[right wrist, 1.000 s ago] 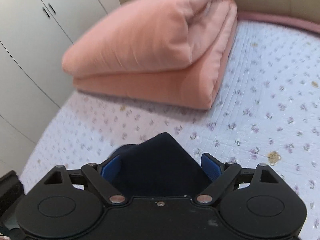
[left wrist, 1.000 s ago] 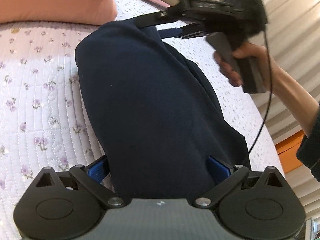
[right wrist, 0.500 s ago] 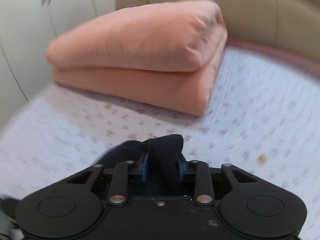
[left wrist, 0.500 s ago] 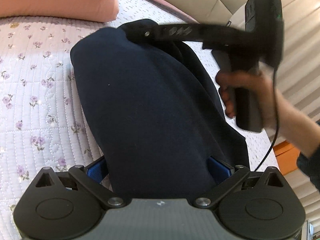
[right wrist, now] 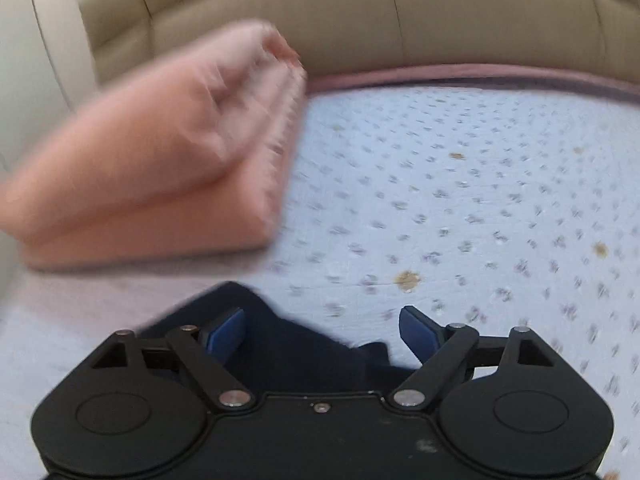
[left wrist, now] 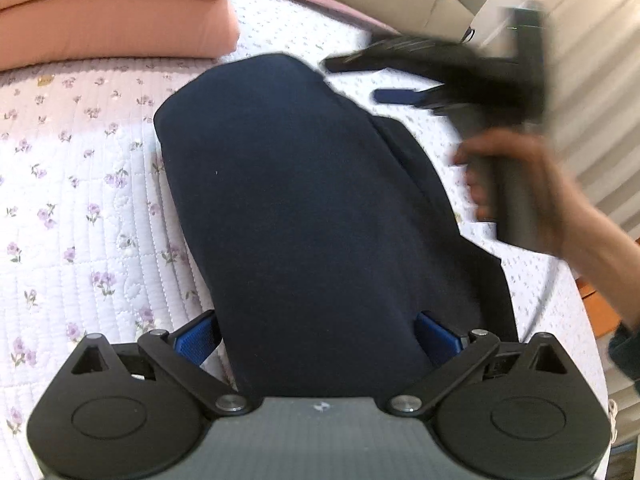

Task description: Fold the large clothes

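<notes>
**Navy garment folded on the bed, both tongs spread**

The navy garment (left wrist: pixel 312 208) lies on the floral quilted bed (left wrist: pixel 80 208) as a long, smooth, dark slab, its far end rounded and a second layer peeking out along its right edge. It looks plain and thick, with hardly a wrinkle on top.

The left tongs (left wrist: pixel 318 334) are spread wide, blue pads on either side of the garment's near end, not pinching it. The right tongs (right wrist: pixel 322 334) are spread too, with dark cloth lying between the pads; the blur makes it hard to say whether they touch it. A folded pink blanket (right wrist: pixel 140 184) sits near the headboard (right wrist: pixel 360 16).
</notes>
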